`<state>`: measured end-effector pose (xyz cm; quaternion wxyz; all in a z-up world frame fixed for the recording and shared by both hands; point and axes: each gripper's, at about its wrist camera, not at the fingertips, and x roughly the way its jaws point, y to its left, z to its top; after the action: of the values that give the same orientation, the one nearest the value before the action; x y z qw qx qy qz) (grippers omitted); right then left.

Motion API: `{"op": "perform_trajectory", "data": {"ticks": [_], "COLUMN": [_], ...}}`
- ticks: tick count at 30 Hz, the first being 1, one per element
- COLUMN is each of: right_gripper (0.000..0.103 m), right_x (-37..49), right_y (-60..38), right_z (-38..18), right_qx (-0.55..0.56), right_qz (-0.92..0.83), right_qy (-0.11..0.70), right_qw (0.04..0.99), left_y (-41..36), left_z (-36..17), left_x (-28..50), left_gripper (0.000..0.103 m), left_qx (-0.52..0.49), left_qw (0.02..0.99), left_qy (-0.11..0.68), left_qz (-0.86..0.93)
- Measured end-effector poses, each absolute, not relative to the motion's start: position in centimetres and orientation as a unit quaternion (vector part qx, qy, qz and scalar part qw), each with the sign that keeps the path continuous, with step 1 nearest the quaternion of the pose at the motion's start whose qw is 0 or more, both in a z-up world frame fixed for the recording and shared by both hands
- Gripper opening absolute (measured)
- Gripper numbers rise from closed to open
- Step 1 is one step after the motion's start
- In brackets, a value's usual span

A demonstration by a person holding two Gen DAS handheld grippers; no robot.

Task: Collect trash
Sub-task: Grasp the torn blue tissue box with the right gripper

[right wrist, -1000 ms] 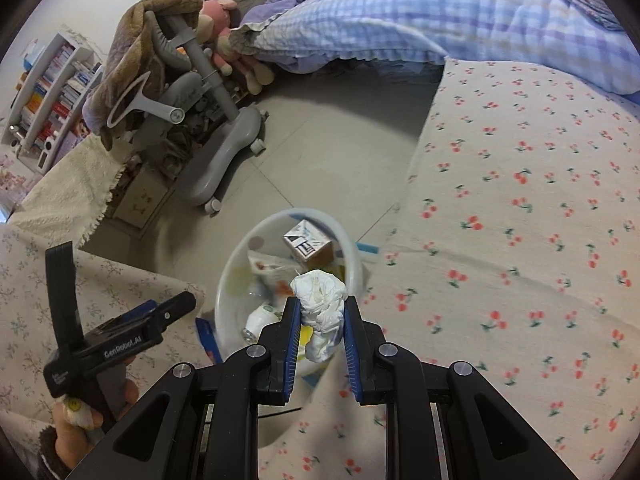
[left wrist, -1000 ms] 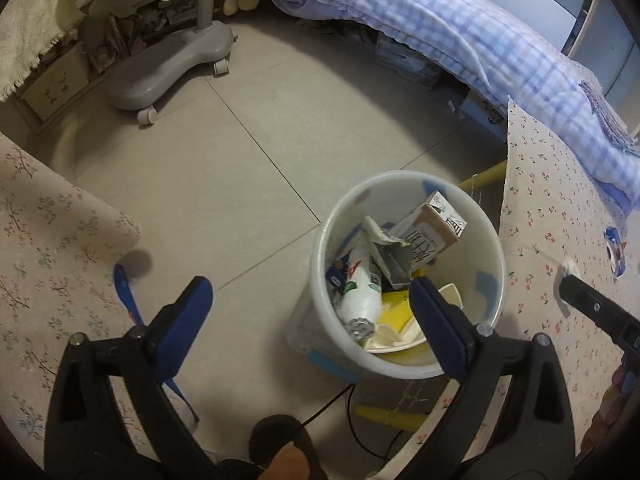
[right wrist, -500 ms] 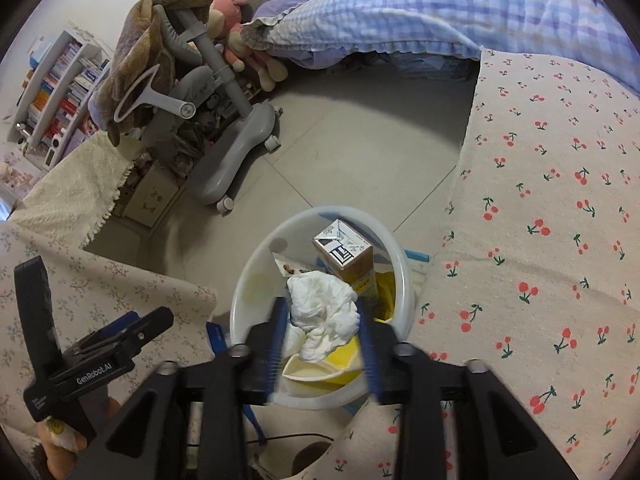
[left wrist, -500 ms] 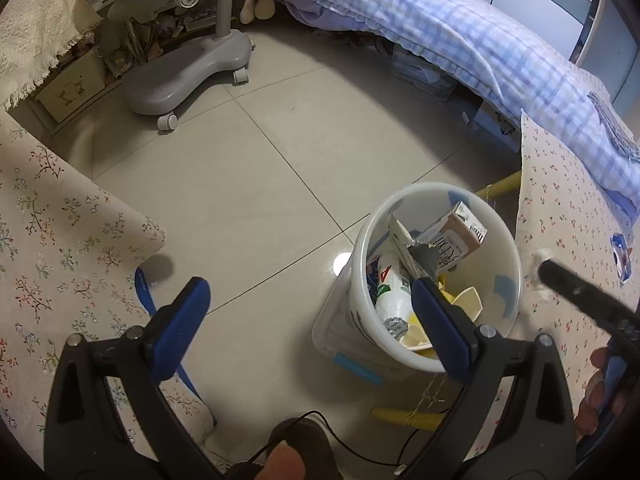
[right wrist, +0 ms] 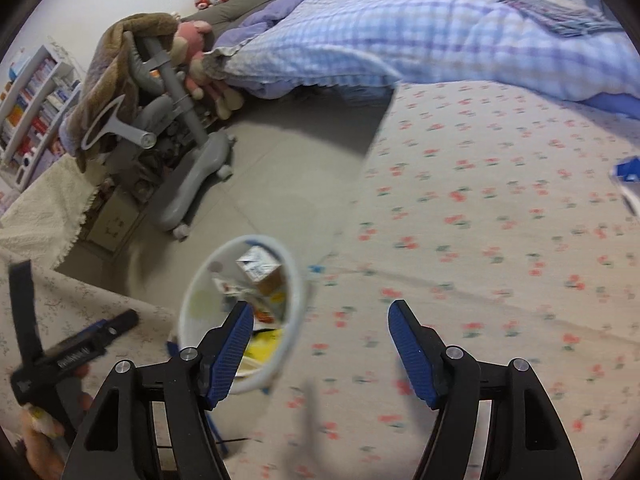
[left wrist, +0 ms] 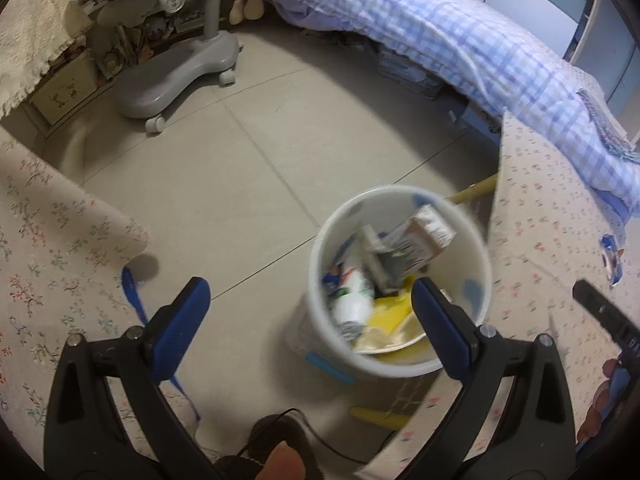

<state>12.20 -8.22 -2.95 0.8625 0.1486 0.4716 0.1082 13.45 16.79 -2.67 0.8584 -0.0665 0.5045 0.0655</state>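
Note:
A white trash bin (left wrist: 476, 280) stands on the tiled floor beside a cherry-print cloth (left wrist: 532, 280). It holds a small carton (left wrist: 424, 236), a crushed bottle (left wrist: 352, 300) and yellow scraps. My left gripper (left wrist: 308, 316) is open and empty above the floor, left of the bin. My right gripper (right wrist: 320, 340) is open and empty over the cherry-print cloth (right wrist: 500, 220), just right of the bin (right wrist: 296, 304). The white crumpled tissue is not in view. A blue-and-white wrapper (left wrist: 612, 254) lies on the cloth; it also shows in the right wrist view (right wrist: 628, 172).
A grey wheeled chair base (left wrist: 176, 76) stands at the back of the floor. A bed with a blue checked quilt (left wrist: 460, 40) runs along the back right. A floral-cloth surface (left wrist: 48, 264) is at the left. A yellow table leg (left wrist: 472, 192) sits behind the bin.
My right gripper held a white crumpled tissue, carried it over the bin, then opened and moved right over the cloth. The tissue has left its jaws. The left gripper stayed open.

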Motion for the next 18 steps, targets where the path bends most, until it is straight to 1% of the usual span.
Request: {"op": "perform_trajectory", "data": {"ticks": [3, 10, 13, 16, 18], "right_gripper": [0.073, 0.075, 0.075, 0.075, 0.075], "right_x": [11.7, 10.9, 11.0, 11.2, 11.6], "right_y": [-12.0, -23.3, -28.6, -33.2, -35.7], "right_z": [-2.7, -2.1, -2.2, -2.5, -3.4], "right_qx": [0.139, 0.164, 0.164, 0.145, 0.157], "right_qz": [0.067, -0.032, -0.090, -0.147, -0.162], "right_qy": [0.470, 0.455, 0.455, 0.450, 0.452], "right_qw": [0.869, 0.875, 0.871, 0.869, 0.863], "left_y": [14.2, 6.9, 3.9, 1.4, -0.2], "left_z": [-2.1, -0.9, -0.2, -0.4, -0.7], "left_x": [14.2, 15.4, 15.8, 16.2, 16.5], "left_gripper": [0.100, 0.100, 0.100, 0.100, 0.100], "left_qx": [-0.059, -0.061, -0.063, -0.077, -0.078], "left_qw": [0.864, 0.867, 0.872, 0.866, 0.864], "left_qy": [0.497, 0.494, 0.485, 0.493, 0.495], "left_qz": [0.053, -0.006, -0.020, -0.038, -0.046]}}
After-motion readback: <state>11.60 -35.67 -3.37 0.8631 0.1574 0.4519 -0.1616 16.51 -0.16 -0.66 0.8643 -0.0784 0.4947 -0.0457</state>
